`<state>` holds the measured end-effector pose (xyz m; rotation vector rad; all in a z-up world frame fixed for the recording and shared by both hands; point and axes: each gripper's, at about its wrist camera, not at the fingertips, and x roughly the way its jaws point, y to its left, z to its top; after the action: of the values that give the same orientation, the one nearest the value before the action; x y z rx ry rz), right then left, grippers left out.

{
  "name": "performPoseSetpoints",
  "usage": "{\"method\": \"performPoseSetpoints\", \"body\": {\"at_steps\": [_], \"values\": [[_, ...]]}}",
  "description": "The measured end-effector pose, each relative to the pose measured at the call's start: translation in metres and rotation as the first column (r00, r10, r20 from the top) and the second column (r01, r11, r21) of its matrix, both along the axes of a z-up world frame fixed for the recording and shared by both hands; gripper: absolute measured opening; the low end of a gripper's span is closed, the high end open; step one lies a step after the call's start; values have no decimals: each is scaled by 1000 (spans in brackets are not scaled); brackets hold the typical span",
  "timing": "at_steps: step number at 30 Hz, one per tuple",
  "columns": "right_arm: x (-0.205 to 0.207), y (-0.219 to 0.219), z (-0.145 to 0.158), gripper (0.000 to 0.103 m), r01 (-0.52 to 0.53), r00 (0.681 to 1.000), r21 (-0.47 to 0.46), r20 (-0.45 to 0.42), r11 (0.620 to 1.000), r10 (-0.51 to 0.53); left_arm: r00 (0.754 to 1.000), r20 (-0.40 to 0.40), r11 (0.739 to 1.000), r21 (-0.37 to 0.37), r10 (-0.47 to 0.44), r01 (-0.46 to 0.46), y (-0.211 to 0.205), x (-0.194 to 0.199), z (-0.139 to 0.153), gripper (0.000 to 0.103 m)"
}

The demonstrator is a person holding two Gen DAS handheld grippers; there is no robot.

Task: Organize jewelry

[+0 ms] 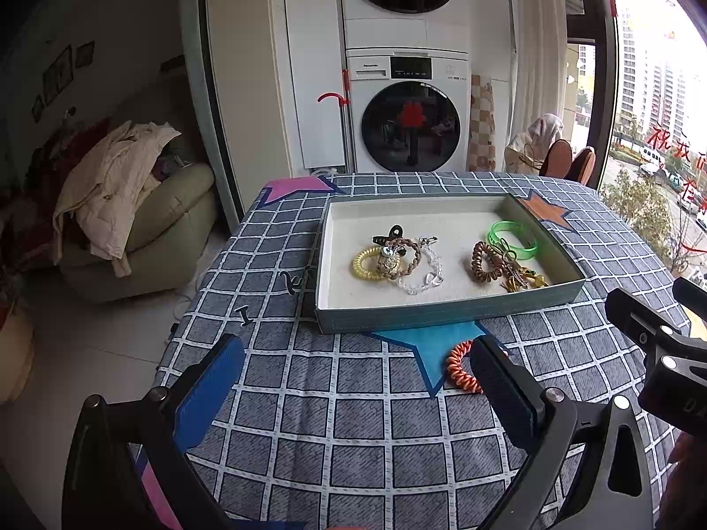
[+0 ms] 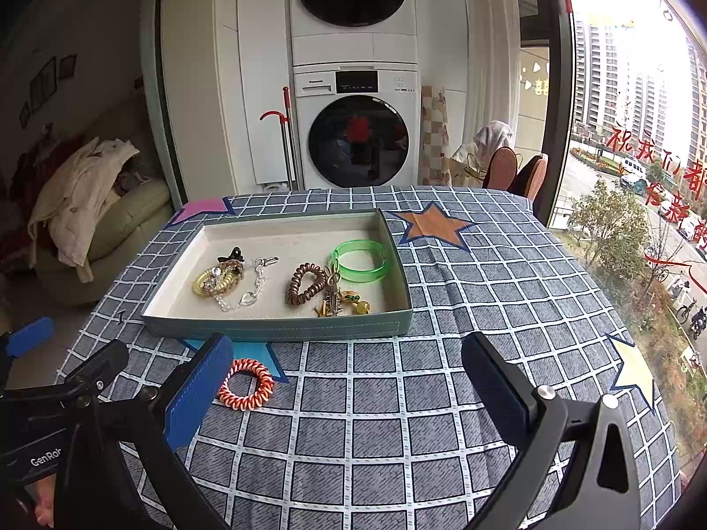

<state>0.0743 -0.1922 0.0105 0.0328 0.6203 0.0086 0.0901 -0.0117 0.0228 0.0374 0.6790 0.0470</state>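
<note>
A teal tray (image 1: 442, 311) (image 2: 283, 327) with a cream lining stands on the checked tablecloth. In it lie a green bangle (image 1: 512, 238) (image 2: 360, 260), a brown coil hair tie (image 1: 484, 263) (image 2: 305, 285), a yellow coil tie (image 1: 366, 263) (image 2: 205, 282), a clear bead bracelet (image 1: 424, 274) (image 2: 245, 296) and gold trinkets (image 1: 523, 280) (image 2: 342, 302). An orange coil hair tie (image 1: 459, 366) (image 2: 245, 384) lies on the cloth in front of the tray. My left gripper (image 1: 353, 380) is open, its right finger beside the orange tie. My right gripper (image 2: 349, 380) is open, its left finger just left of the tie.
The tablecloth (image 2: 397, 419) has coloured star patches. Beyond the table stand stacked washing machines (image 2: 355, 132), a sofa with clothes (image 1: 132, 203) at the left and a window (image 2: 640, 132) at the right. The right gripper's body shows in the left wrist view (image 1: 663, 344).
</note>
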Motion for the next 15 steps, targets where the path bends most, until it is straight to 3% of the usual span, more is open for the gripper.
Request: {"method": "performPoseSetpoints", "body": {"at_steps": [15], "values": [[-1, 0, 0, 103, -1, 1000, -1, 1, 1000, 1, 1000, -2, 1000, -1, 4, -4, 2, 2, 0, 103]]}}
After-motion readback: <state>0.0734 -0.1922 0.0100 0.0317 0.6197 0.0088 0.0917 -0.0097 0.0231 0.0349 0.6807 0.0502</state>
